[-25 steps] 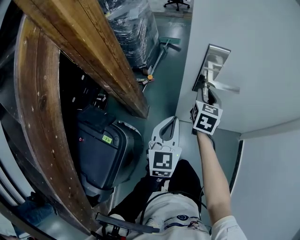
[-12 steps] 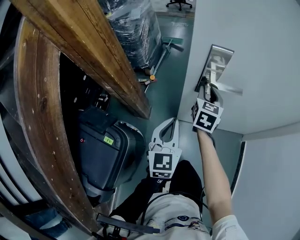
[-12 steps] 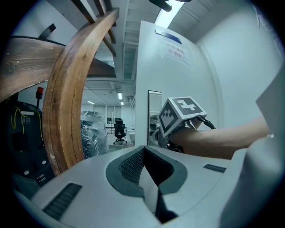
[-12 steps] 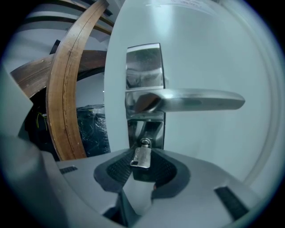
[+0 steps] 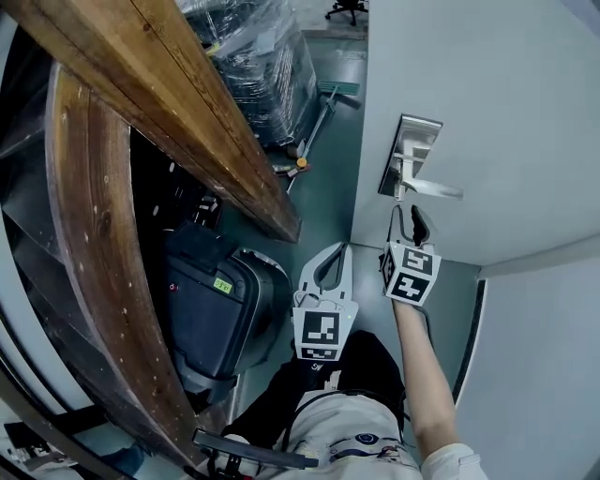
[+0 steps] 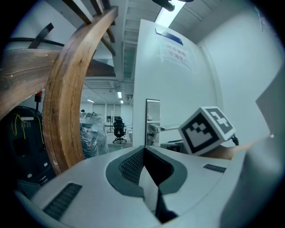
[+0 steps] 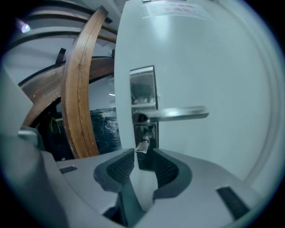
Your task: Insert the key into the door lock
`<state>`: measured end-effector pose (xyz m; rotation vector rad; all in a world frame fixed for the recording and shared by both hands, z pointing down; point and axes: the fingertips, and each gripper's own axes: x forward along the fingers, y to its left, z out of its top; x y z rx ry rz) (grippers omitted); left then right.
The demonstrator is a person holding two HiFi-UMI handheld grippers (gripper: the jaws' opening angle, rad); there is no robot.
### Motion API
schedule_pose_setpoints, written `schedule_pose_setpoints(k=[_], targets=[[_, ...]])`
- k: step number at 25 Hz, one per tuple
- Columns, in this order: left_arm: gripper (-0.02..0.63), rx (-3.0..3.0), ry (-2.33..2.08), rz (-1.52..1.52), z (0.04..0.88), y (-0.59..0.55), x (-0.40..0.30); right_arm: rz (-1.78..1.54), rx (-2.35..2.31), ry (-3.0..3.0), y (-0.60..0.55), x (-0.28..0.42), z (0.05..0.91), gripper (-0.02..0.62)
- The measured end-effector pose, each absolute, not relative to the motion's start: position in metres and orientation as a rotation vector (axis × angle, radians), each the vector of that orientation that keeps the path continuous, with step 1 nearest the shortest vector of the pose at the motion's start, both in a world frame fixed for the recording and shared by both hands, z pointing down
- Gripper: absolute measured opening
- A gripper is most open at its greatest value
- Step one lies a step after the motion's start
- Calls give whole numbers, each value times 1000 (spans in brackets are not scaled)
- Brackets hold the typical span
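On the pale door (image 5: 487, 112) is a steel lock plate (image 5: 410, 155) with a lever handle (image 7: 178, 114). A small silver key (image 7: 142, 146) sticks out of the keyhole below the lever. My right gripper (image 5: 406, 217) is a short way back from the plate, open; in the right gripper view the right gripper (image 7: 143, 162) has the key just beyond its spread tips, touching neither pad. My left gripper (image 5: 345, 247) hangs lower, left of the door edge, shut and holding nothing. In the left gripper view the left gripper (image 6: 143, 151) points at the door.
A curved wooden beam (image 5: 94, 281) and a straight wooden beam (image 5: 187, 103) stand on the left. Below them is a black case (image 5: 211, 309). A wrapped pallet (image 5: 253, 56), a green broom (image 5: 323, 103) and an office chair (image 5: 349, 9) lie farther off.
The right gripper has let go of the key, opened and drawn back from the lock plate. The key stays in the keyhole. The left gripper has barely moved.
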<state>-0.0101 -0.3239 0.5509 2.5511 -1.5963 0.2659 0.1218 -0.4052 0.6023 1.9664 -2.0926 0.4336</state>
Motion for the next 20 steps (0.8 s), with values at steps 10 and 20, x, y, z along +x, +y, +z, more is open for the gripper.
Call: schedule_pose_setpoints(k=[10, 20], targets=[[5, 2567, -1533, 128, 433, -306, 15, 353, 2011, -2278, -296, 124, 456, 8], [5, 2676, -1527, 38, 352, -292, 27, 138, 2025, -2373, -269, 114, 351, 8]])
